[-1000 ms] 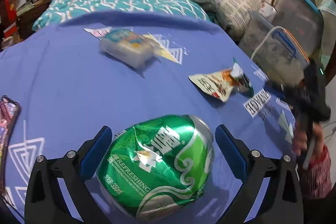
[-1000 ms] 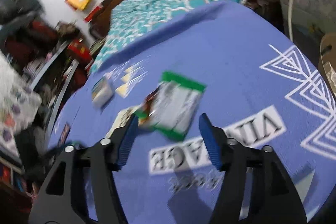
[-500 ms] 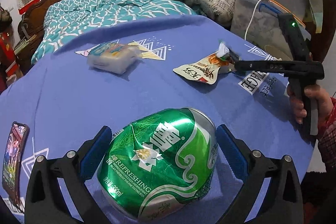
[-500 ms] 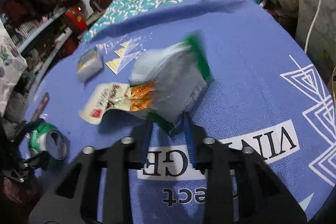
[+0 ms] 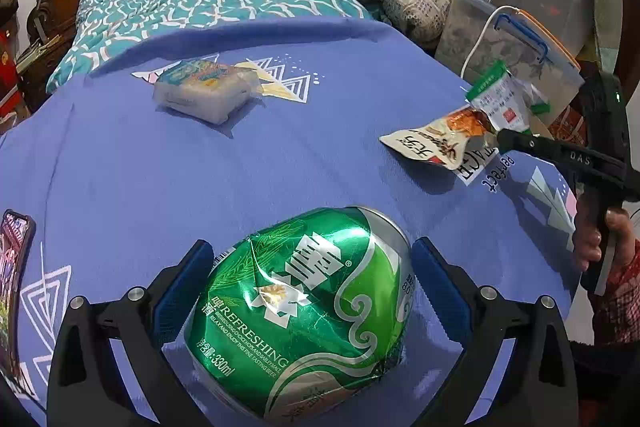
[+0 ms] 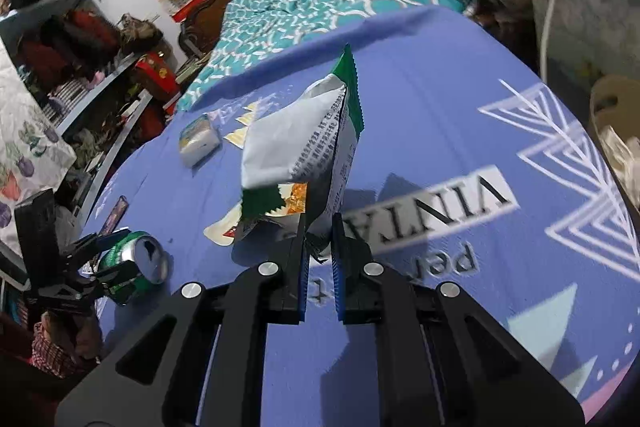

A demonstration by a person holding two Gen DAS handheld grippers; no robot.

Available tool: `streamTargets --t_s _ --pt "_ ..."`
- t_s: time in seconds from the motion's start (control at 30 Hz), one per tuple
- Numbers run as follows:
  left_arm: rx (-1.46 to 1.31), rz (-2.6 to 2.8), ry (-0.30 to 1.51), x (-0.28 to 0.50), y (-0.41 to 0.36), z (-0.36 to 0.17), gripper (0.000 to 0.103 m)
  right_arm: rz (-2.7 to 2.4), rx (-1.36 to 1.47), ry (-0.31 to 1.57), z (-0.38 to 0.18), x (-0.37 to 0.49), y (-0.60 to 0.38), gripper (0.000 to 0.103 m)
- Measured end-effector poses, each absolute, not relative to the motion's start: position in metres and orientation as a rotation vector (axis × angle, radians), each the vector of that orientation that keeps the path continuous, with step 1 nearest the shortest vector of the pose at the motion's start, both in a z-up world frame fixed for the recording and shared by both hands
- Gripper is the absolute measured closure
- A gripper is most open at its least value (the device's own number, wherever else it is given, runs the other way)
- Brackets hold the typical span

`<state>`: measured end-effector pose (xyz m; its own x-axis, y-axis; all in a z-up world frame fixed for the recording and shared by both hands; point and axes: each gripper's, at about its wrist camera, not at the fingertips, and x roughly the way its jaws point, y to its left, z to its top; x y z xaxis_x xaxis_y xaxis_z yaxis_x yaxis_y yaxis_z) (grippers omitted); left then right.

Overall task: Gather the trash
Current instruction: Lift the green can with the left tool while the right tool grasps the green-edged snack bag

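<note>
Right wrist: wrapper (image 6: 308, 155) pinched between jaws.

On the blue cloth (image 5: 120, 179): one dented green can (image 5: 304, 311) at 6 o'clock, two snack wrappers (image 5: 496, 99) at 3 o'clock, one tissue pack (image 5: 204, 89) at 11 o'clock, one phone (image 5: 14, 259) at 9 o'clock, and two grippers (image 6: 319, 227).

A crushed green can (image 5: 304, 311) at lower centre reads "REFRESHING" and "330ml". The blue tablecloth (image 6: 440, 131) carries an inverted "VINTAGE" at centre right, with "perfect" beside it. The right gripper's arm (image 5: 576, 159) bears "DAS".
</note>
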<state>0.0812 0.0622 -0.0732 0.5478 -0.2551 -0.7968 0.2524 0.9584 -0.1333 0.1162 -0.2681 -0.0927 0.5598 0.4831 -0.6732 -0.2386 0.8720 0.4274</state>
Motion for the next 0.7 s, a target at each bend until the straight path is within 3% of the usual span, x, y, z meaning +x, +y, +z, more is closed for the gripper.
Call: streamTargets --t_s 0.27,0.57,0.6,0.63,0.7 --pt "-0.031 -0.317 0.984 0.071 0.063 -0.072 0.009 0.407 0.345 0.899 -0.11 0.113 -0.279 0.09" --pt "-0.244 -0.408 1.014 0.075 0.09 -0.067 0.009 0.395 0.34 0.927 -0.114 0.106 -0.278 0.087" --pt "-0.252 -0.41 1.017 0.076 0.091 -0.067 0.011 0.397 0.341 0.929 -0.114 0.105 -0.277 0.087" --pt "-0.257 -0.414 1.028 0.077 0.091 -0.069 0.022 0.399 0.343 0.931 -0.114 0.104 -0.277 0.087" --pt "-0.28 -0.432 1.046 0.079 0.093 -0.073 0.022 0.393 0.346 0.932 -0.114 0.105 -0.277 0.087"
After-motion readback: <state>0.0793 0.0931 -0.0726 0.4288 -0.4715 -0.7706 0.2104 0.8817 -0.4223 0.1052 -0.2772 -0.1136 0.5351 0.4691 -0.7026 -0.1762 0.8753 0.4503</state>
